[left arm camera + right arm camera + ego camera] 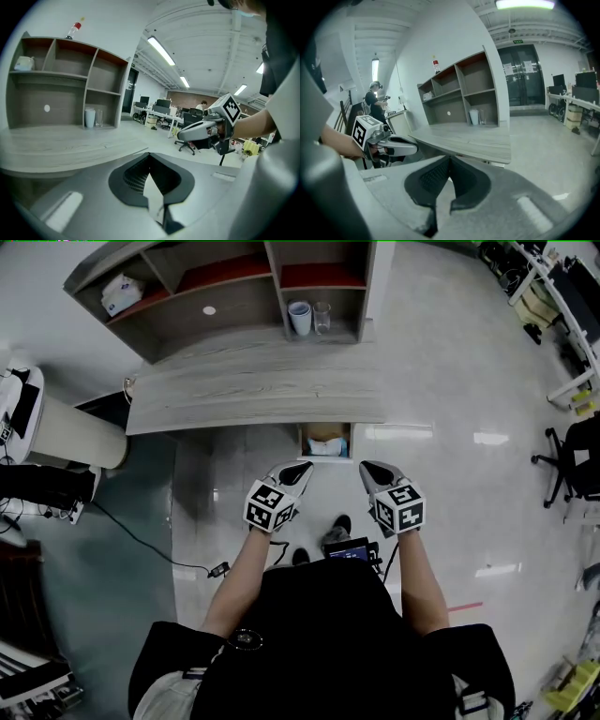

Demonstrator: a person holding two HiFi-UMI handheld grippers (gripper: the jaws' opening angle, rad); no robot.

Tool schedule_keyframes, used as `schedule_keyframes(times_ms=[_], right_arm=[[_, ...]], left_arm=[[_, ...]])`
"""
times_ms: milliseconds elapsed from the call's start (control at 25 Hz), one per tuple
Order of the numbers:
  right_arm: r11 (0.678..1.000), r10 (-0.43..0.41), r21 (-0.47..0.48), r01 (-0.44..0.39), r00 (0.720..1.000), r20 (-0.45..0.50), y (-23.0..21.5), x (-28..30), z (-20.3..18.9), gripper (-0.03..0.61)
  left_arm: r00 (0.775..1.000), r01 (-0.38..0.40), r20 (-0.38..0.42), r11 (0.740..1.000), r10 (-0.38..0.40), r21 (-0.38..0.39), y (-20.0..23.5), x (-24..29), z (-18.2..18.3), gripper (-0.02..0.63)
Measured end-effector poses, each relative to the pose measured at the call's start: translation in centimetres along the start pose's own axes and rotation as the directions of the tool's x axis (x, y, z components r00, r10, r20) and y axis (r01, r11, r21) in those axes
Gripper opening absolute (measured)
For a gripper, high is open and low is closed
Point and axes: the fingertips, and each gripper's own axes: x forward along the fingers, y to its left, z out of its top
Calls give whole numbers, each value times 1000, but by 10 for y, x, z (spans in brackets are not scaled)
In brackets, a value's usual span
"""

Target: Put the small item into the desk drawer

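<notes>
L gripper point(302, 468): jaws shut tip to tip, nothing between them, held low in front of the desk point(244, 385); just ahead and to its right the desk drawer point(350, 440) stands open under the desk edge, w/ the small item point(325, 448), a pale white-blue bundle, lying inside; R gripper point(368, 467): jaws closed too, empty, drawer just ahead to its left; grippers near each other but apart, neither touching drawer nor item.

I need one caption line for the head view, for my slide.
Person holds left gripper and right gripper, both shut and empty, in front of the open desk drawer.
</notes>
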Motion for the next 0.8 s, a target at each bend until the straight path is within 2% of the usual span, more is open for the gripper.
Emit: schedule_keyframes(times_ms=[320,800], right_arm=[[999,-40,20,40,999,25,45,-19,-10,2],[996,-82,40,80,995,53,97,-43,-36,2]], left_arm=[[995,66,74,998,-64,-18,-21,-47,-10,2],[990,107,93,994,-106,0,-41,-95,-34,2]])
